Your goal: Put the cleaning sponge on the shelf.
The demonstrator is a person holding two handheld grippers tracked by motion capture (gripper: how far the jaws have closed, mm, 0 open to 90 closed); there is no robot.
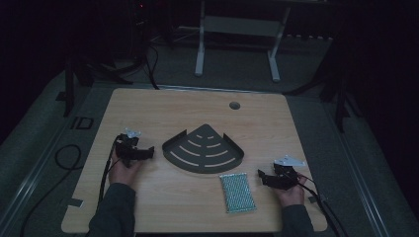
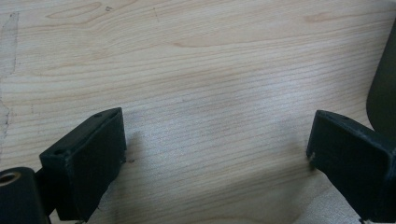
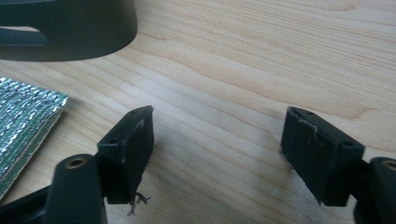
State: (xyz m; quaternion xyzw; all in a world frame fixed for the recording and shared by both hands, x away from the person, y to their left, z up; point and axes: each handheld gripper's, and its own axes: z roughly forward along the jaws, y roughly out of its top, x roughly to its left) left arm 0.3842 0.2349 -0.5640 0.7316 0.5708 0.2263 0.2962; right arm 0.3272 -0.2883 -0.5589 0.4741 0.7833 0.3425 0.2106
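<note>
The dark fan-shaped rack [image 1: 203, 149] is lying mid-counter [image 1: 197, 108], between the two tongs. The silvery pad [image 1: 237, 192] is lying just in front of it, nearer the right tongs [image 1: 260, 176]. The left tongs [image 1: 149, 152] are resting just beside the rack's left edge. Both tongs are gaping wide, gripping nothing.

Right gripper [image 3: 217, 140] jaws wide apart over bare table [image 3: 261, 60]; silver pad [image 3: 23, 116] left, dark tray [image 3: 65, 28] beyond.
</note>
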